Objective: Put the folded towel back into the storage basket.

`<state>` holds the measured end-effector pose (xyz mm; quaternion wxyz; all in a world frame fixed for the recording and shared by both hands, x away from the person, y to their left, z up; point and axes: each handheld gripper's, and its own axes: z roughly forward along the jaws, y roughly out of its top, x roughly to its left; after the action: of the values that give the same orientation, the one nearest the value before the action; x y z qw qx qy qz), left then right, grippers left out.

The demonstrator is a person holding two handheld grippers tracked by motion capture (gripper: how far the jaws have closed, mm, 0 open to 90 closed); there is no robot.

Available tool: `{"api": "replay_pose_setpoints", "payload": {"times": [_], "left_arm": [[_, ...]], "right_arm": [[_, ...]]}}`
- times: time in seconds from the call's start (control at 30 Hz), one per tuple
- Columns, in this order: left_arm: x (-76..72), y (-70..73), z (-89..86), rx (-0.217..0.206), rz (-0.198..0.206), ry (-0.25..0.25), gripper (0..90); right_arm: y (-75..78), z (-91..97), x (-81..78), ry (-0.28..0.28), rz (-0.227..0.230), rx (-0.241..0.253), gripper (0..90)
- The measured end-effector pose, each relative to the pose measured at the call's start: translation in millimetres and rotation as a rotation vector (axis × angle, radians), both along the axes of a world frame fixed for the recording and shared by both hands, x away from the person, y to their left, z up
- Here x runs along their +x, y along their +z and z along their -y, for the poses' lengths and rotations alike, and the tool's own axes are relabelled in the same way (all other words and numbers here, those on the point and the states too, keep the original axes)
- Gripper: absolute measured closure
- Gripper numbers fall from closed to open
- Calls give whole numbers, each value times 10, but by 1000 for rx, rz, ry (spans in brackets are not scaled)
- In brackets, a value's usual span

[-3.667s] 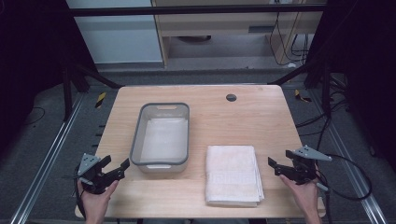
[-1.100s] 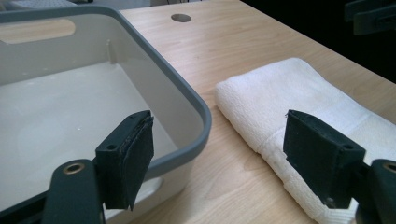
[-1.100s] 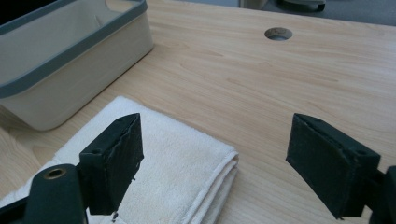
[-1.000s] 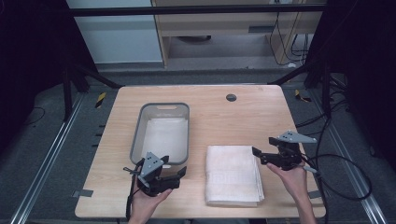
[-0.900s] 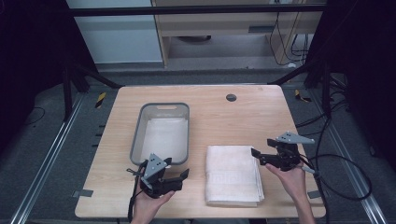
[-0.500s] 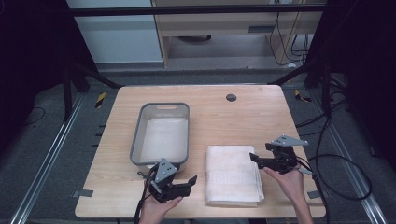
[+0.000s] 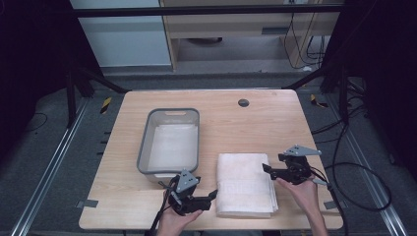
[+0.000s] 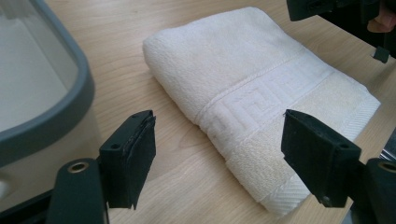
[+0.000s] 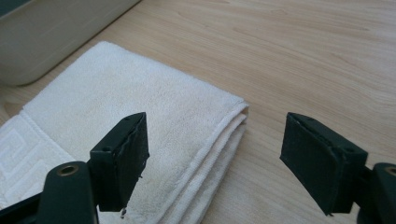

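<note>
A pale wooden table (image 7: 275, 123) stands on a dark grey floor (image 7: 49, 132), with a small dark round spot (image 7: 243, 103) near its far edge. Metal rails (image 7: 46, 172) run along the floor on both sides. Behind it are a light panel (image 7: 125, 39) and what may be a wooden bench (image 7: 231, 29). Cables (image 7: 354, 167) loop at the right. The surroundings are dim.
</note>
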<state>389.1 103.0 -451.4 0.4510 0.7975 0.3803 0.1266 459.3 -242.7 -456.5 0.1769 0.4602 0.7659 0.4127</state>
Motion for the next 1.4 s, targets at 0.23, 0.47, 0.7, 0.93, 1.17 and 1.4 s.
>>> {"api": "replay_pose_setpoints", "payload": {"times": [0.23,0.47,0.7,0.93,1.17,1.4], "left_arm": [[29,-87,143,29,-24,-6,258],[92,-166,245,51,-38,-4,256],[150,-248,352,50,-63,-8,245],[175,-342,436,57,-79,-11,223],[194,-403,458,48,-99,-12,206],[237,-450,466,32,-143,-23,205]], "right_arm": [[-66,-36,37,12,-23,-5,245],[-150,-1,66,-7,-55,49,267],[-206,-41,103,9,-71,39,293],[-257,-72,124,7,-90,29,299],[-306,-107,137,2,-111,19,296],[-344,-126,158,-4,-148,24,304]]}}
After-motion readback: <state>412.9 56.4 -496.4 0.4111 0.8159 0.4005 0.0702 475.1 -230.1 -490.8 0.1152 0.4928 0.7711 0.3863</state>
